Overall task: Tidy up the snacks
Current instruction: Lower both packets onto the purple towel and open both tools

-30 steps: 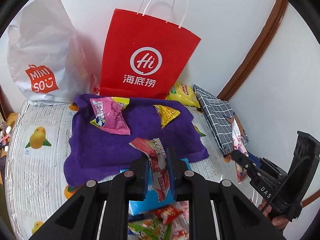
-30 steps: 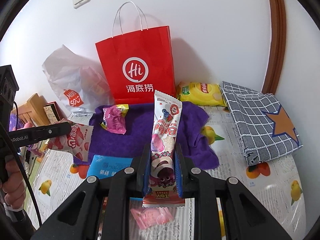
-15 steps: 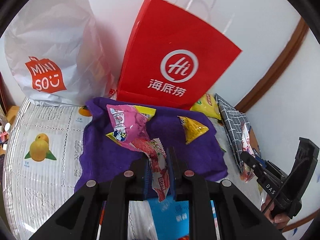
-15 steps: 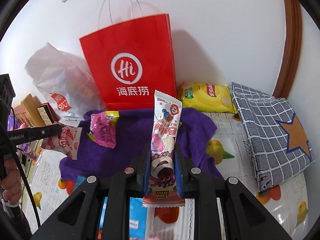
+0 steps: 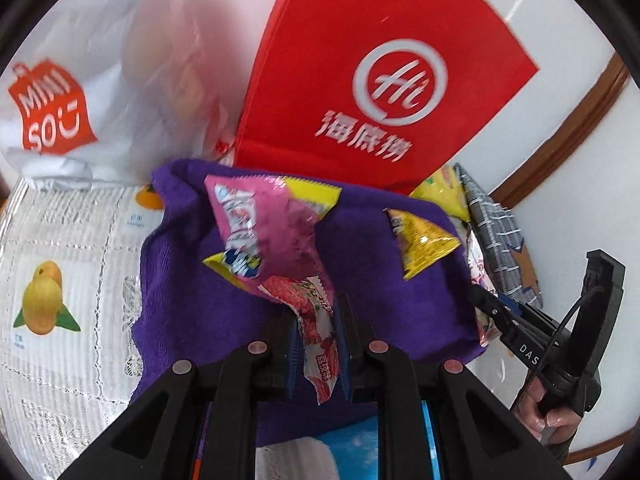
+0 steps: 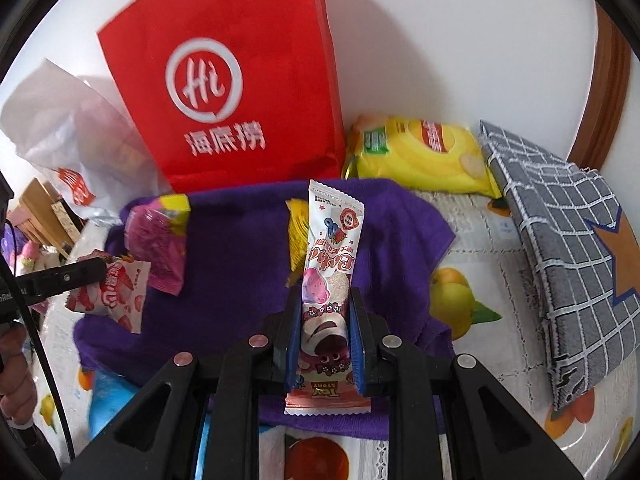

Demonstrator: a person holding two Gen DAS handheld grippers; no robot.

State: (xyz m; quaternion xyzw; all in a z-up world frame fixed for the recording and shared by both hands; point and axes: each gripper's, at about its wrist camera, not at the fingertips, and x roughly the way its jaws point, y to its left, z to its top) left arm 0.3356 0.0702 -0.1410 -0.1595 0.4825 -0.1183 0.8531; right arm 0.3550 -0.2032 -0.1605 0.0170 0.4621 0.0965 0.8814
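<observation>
While both claws clamp packets, we see left gripper (image 5: 316, 344) gripping red strawberry packet (image 5: 316, 320), right gripper (image 6: 324, 336) gripping tall pink packet (image 6: 328, 276), over purple towel (image 6: 240, 264) with bare middle.

I see a red bag (image 6: 224, 92) standing against the wall (image 6: 460, 40), a white bag (image 5: 100, 80) left of it, and a grey checked cloth (image 6: 560, 248) on the right.
</observation>
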